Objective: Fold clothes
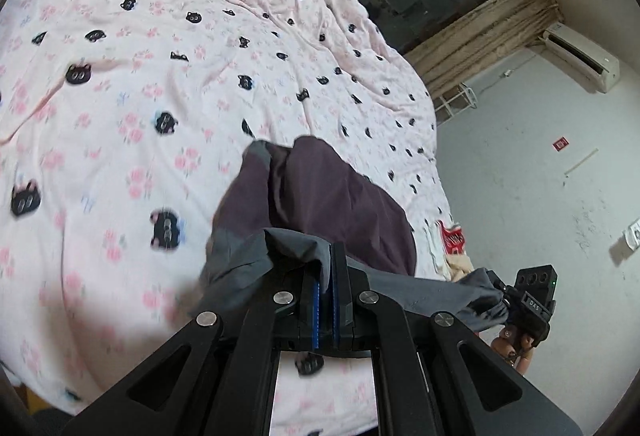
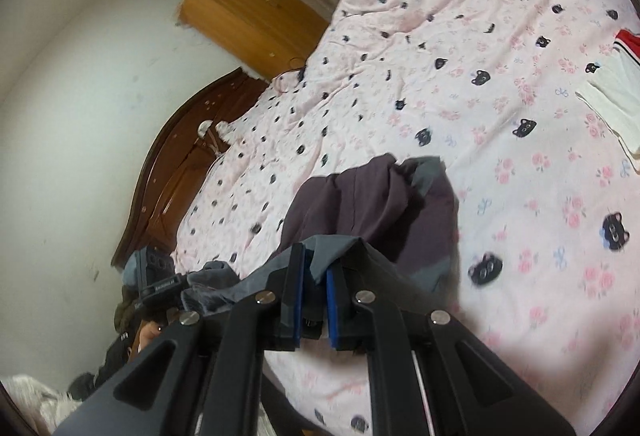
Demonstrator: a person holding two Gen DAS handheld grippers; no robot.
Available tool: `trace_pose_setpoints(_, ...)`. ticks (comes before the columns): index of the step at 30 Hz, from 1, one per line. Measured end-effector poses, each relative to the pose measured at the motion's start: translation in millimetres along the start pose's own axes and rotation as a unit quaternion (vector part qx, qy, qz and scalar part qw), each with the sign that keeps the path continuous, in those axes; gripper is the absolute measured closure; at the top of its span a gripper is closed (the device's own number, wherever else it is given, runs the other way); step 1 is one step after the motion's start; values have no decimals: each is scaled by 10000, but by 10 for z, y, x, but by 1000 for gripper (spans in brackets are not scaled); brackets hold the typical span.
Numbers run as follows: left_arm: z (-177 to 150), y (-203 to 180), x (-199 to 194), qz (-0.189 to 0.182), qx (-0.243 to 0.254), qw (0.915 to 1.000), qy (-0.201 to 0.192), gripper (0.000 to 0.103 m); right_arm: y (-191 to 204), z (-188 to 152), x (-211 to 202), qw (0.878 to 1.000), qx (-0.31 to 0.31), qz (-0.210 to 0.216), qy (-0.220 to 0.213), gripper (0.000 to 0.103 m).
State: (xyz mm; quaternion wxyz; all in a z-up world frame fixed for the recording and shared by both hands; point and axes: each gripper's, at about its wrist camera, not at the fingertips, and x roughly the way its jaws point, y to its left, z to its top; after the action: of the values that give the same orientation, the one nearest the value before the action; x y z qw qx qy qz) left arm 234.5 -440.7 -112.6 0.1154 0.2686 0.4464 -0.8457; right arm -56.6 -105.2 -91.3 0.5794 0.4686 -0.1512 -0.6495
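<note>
Item: dark grey/purple garment (image 1: 320, 192), centre-low in both views, hanging over pink cat-print bed (image 1: 140, 76). Top edge runs L–R betw. both grippers, rest drapes fwd/down onto bed. Left gripper (image 1: 326, 256): jaws pinched on grey edge. Right gripper (image 2: 318, 264): narrow, clamped on same edge. Folded white/red clothes (image 2: 616, 92) at right edge of right view.

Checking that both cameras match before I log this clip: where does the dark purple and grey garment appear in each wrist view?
Left wrist view: the dark purple and grey garment sits centre to lower centre, its grey edge pinched in the left hand-held gripper.
Right wrist view: the garment sits centre, its grey edge clamped in the right hand-held gripper.
Shared landmark: the pink bedspread printed with black cat faces, lying under the garment.
</note>
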Motion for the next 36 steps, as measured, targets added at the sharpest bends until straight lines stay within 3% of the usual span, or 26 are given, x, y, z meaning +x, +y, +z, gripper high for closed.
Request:
trace_pose_setpoints(14,684,143,733,530,-277,9982,78,100,-500,744,746,9946,729,-724,114,93)
trace_pose_setpoints(21,763,452,1090,753,-644,9947,274,99,-814,914,1145,9856,992,-1312,397,93)
trace_pose_setpoints(25,743,641,1196,689,-1027,9915,405,96,-930,915,1357,9799,933,-1640,645,93)
trace_pose_setpoints(30,712,793,1139,292,-1597,9861,356,95,-955,916,1456,9781,838,-1764,723,93)
trace_pose_setpoints(33,696,859,1070,78,-1928,9807,317,86,-945,919,1468,9776,781,-1799,762,93)
trace_pose_setpoints(36,719,847,945,88,-2005,9796,139,82,-935,924,1470,9774,752,-1816,783,93)
